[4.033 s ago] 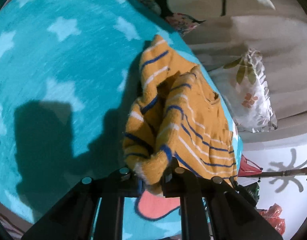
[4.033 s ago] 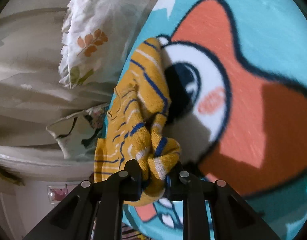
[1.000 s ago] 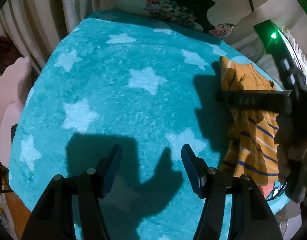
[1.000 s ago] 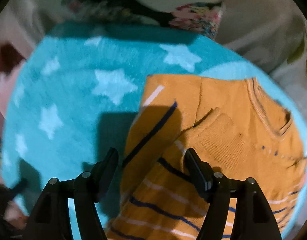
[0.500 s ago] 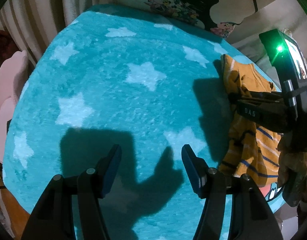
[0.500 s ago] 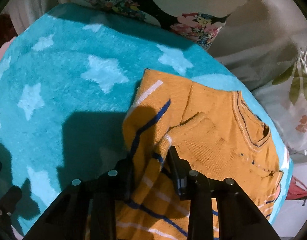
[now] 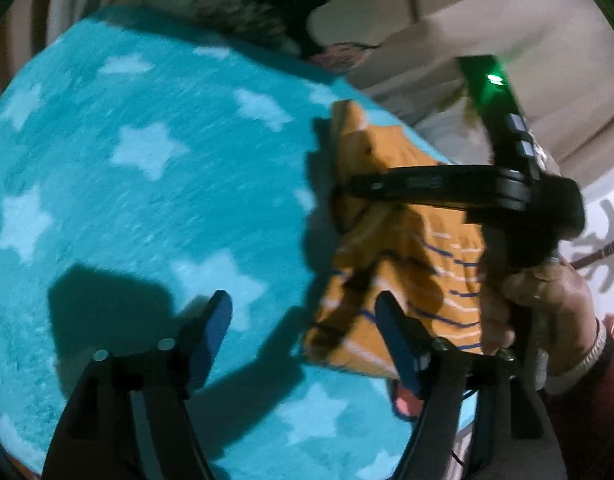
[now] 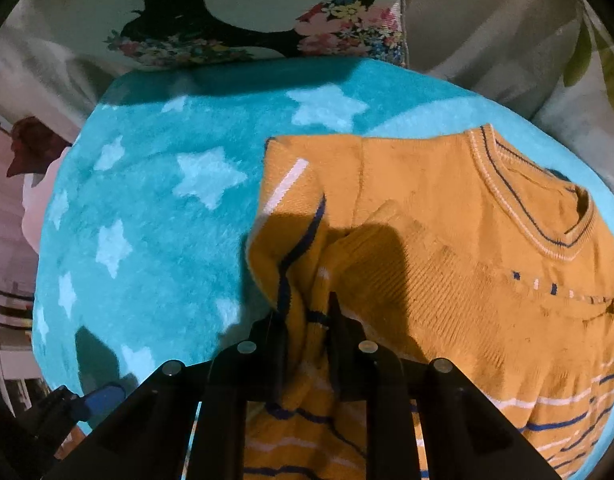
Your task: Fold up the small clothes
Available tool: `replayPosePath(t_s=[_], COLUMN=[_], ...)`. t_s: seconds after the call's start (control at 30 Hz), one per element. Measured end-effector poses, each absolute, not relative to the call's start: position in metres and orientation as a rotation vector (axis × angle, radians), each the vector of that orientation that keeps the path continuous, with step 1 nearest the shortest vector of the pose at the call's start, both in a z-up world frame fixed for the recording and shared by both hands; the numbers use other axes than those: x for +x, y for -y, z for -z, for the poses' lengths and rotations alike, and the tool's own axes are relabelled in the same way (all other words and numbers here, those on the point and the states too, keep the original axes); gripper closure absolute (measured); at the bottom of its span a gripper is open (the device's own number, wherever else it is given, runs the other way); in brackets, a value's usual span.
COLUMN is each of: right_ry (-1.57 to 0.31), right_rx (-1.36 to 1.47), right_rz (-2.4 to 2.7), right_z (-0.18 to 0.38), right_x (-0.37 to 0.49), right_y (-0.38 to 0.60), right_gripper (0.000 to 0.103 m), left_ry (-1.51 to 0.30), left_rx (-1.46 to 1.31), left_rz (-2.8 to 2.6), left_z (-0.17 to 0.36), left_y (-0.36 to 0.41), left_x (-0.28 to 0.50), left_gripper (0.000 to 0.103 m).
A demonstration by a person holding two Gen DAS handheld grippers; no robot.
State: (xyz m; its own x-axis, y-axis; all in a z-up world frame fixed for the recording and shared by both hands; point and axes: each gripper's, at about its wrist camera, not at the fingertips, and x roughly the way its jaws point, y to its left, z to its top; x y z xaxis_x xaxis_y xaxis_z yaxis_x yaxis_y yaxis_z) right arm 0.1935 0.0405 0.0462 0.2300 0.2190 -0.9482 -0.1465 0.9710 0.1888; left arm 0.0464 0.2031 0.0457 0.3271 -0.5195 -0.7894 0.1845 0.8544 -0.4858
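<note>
On the blanket: the yellow sweater point(image 8: 447, 240) lies on the blue star blanket point(image 8: 147, 208), near its right edge.
Right gripper point(image 8: 307, 316): its fingers pinch a bunched fold at the sweater's left side.
Left gripper point(image 7: 303, 332): fingers spread wide, holding nothing, over the blanket just left of the sweater.
Pillow point(image 8: 235, 12): behind the blanket's far edge.

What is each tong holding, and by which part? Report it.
Right tongs pinch the orange striped sweater at a bunched fold by its left sleeve. Left tongs hold nothing.
</note>
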Motion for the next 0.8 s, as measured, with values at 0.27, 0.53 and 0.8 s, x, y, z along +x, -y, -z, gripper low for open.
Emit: replayPosePath(t_s=[0.27, 0.53, 0.8], right_ry=[-1.311, -1.267, -1.206], right_rx=[0.152, 0.253, 0.393], right_rz=[-0.344, -0.442, -0.49], right_z=[-0.045, -0.051, -0.063], right_x=[0.191, 0.177, 0.168], right_y=[-0.012, 0.016, 0.044], right_gripper=[0.086, 0.087, 0.088], left_ry=[-1.179, -1.205, -1.146], left_rx=[-0.233, -0.1, 0.012], left_rz=[0.433, 0.29, 0.261], left_z=[-0.037, -0.05, -0.083], left_y=[-0.15, -0.112, -0.085], left_x=[0.051, 0.035, 0.016], left_gripper=[0.026, 0.092, 0.093])
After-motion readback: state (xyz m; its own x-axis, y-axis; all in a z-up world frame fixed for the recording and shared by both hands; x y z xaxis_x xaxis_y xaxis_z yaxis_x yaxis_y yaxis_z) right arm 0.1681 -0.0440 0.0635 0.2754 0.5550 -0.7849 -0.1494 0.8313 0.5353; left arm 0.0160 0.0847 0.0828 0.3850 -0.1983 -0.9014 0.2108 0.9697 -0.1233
